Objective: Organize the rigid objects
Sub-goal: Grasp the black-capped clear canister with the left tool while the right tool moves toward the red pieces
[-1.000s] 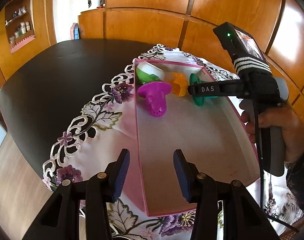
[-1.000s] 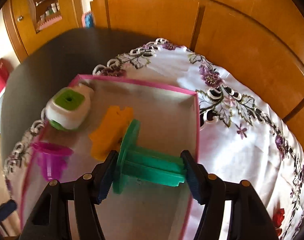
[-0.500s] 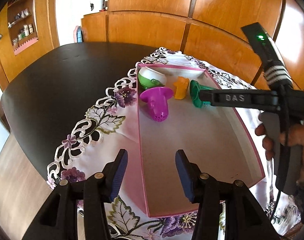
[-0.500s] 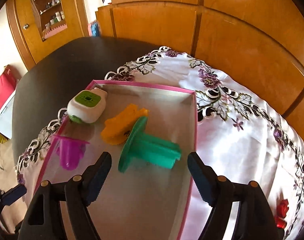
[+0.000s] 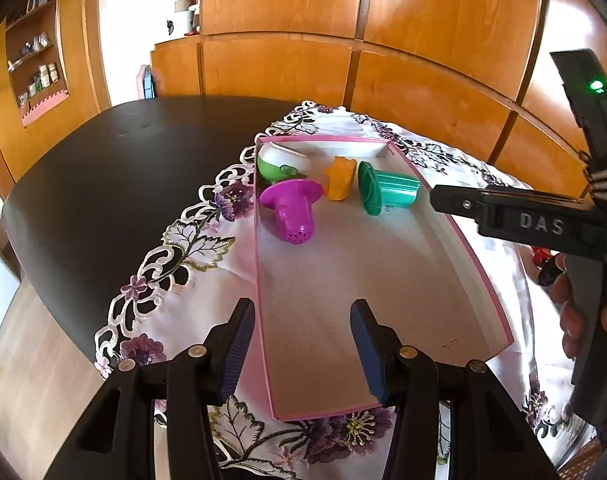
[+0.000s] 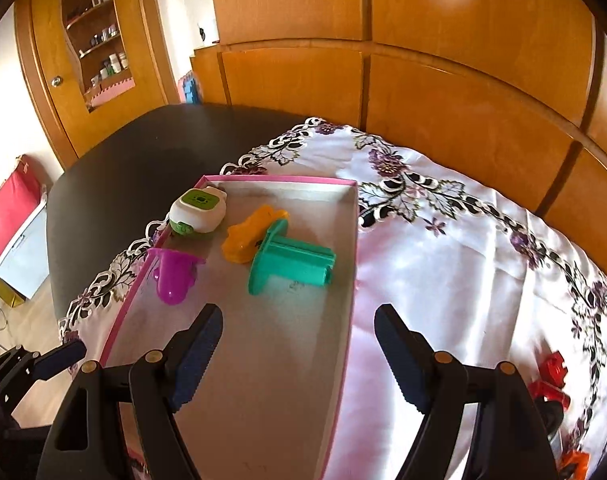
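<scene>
Both wrist views (angled down) share the tray [image 5: 479, 264].

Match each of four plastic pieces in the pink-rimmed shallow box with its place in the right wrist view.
Things:
1. white-and-green rounded case
2. purple flanged cup
3. orange block
4. teal flanged cylinder

Places:
A. touching the teal flange
B. far left corner
C. nearest the right wall
D. on its side by the left wall

Pairs: 1-B, 2-D, 3-A, 4-C

The box [image 6: 353, 240] looks like matt cardboard, and the green spool [image 6: 291, 262] and purple cup [image 6: 171, 280] in it like smooth, slightly glossy plastic. The tablecloth [image 6: 443, 264] is shiny embroidered cloth on a dark matt tabletop [image 5: 123, 168].
</scene>
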`<action>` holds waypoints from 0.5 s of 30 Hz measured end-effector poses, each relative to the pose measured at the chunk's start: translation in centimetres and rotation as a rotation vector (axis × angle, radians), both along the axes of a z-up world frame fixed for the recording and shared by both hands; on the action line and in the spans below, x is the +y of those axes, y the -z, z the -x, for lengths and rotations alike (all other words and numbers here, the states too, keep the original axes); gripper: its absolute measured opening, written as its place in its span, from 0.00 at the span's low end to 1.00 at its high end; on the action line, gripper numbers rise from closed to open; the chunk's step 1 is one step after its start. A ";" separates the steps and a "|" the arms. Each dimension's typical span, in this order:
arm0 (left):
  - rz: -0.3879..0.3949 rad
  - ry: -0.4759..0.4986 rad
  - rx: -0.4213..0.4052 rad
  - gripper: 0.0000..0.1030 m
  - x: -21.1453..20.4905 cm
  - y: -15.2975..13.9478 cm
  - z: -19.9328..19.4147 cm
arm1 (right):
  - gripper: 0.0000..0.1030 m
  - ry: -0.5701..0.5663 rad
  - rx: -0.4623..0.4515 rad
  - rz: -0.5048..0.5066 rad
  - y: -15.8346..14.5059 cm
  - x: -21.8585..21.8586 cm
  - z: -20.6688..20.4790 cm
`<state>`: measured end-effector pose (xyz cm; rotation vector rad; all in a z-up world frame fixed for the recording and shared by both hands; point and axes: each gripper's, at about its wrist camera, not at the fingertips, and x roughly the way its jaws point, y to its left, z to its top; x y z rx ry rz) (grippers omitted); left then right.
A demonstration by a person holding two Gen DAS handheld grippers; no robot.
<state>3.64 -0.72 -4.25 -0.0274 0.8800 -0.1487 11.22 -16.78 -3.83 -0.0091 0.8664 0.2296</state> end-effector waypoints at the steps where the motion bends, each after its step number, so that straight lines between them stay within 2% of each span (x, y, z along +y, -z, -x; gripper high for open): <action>1: -0.002 0.002 -0.003 0.49 -0.1 -0.1 0.1 | 0.77 0.005 -0.005 -0.003 -0.1 -0.3 0.3; 8: -0.011 0.015 -0.008 0.49 -0.7 -0.4 0.4 | 0.77 0.055 -0.036 -0.009 -1.3 -3.7 2.3; 15: -0.021 0.037 -0.004 0.49 -1.6 -0.3 0.7 | 0.77 0.172 -0.032 -0.023 -1.4 -9.1 3.9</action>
